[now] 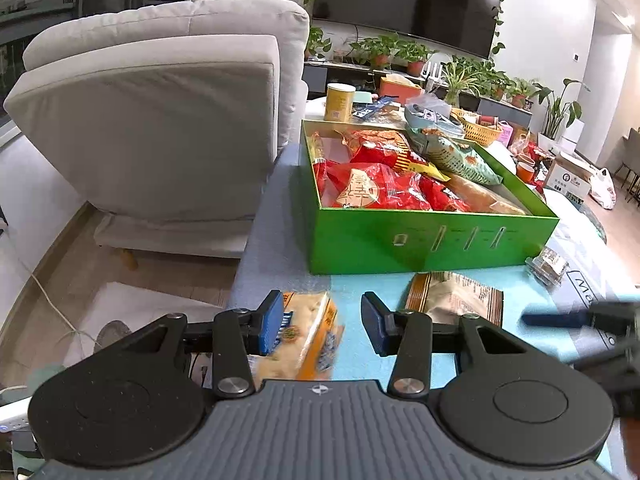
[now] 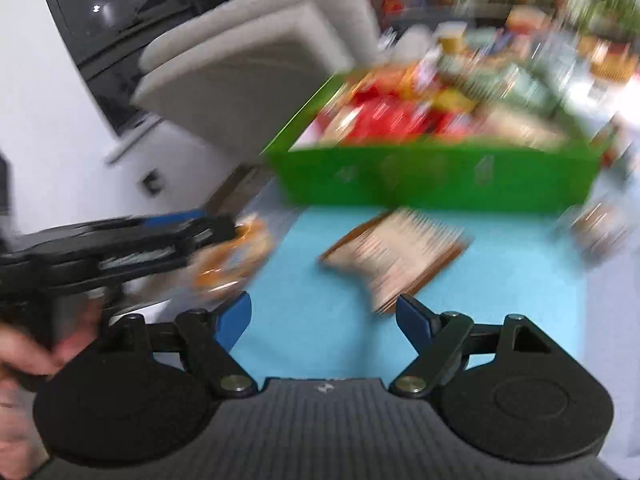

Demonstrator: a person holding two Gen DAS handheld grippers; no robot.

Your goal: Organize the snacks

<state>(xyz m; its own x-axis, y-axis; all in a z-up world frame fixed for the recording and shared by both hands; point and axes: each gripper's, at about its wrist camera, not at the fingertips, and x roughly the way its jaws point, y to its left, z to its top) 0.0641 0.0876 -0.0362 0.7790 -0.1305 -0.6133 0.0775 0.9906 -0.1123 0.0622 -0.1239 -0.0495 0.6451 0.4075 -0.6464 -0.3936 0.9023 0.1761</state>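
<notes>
My left gripper [image 1: 324, 322] hovers over the near left of the blue mat [image 1: 360, 292]. A blurred orange and cream snack packet [image 1: 310, 336] lies between and under its fingers, against the left pad, with a gap to the right pad. My right gripper [image 2: 326, 318] stands wide open over the mat with nothing between its fingers. It shows blurred at the right edge of the left wrist view. A brown snack packet [image 2: 396, 256] lies flat just ahead of it. Behind stands the green box [image 1: 432, 240], full of red and green snack bags.
A grey armchair [image 1: 160, 120] stands left of the table edge. A small clear packet [image 1: 546, 266] lies at the box's right corner. Beyond the box are a yellow canister [image 1: 339, 102], a woven basket [image 1: 480, 130] and more snacks. A hand [image 2: 32, 348] holds the left gripper.
</notes>
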